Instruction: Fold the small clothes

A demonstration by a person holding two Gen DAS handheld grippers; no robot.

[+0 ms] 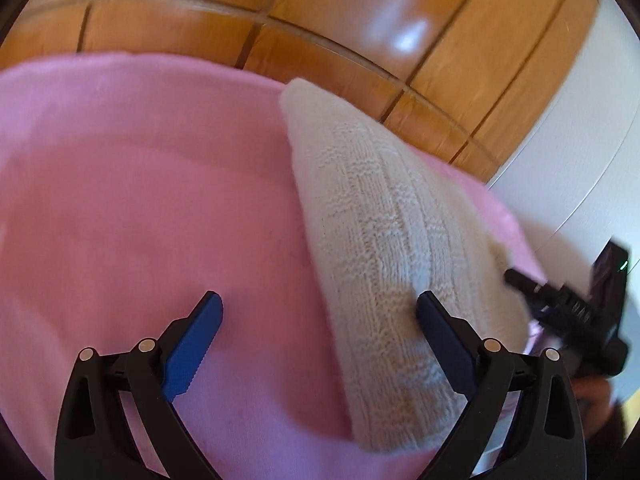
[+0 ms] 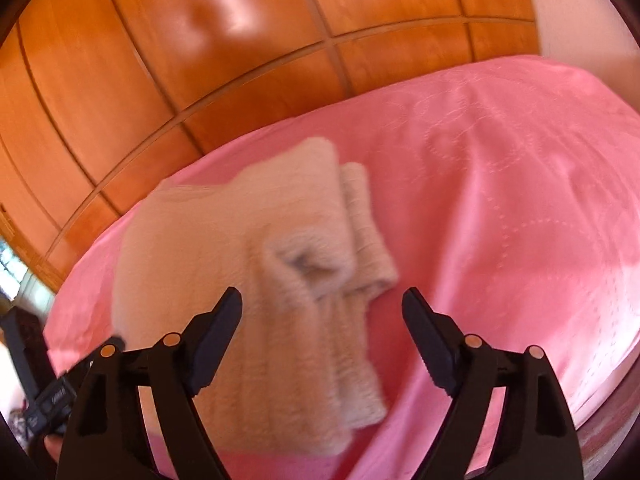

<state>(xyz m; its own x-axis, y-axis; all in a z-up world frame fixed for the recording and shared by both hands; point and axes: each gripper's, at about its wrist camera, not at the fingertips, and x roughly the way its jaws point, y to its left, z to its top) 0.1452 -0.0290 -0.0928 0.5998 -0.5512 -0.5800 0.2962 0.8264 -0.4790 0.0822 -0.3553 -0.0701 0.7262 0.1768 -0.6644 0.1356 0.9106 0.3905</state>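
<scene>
The cream knit garment (image 2: 256, 280) lies partly folded on the pink bedcover (image 2: 500, 200), directly ahead of the right gripper (image 2: 322, 312) and under the right fingertip of the left gripper (image 1: 320, 312). Both grippers stand released, nothing between their pads. The knit looks soft, light, limp and stretchy; it should be pinched at a doubled edge or corner, where the layers bunch least.

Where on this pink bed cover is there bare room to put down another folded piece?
The pink cover lies bare to the right of the cream knit garment, out to its far edge by the wooden wall. In the left wrist view it is also bare left of the knit. It is crowded around the knit, near both grippers.
</scene>
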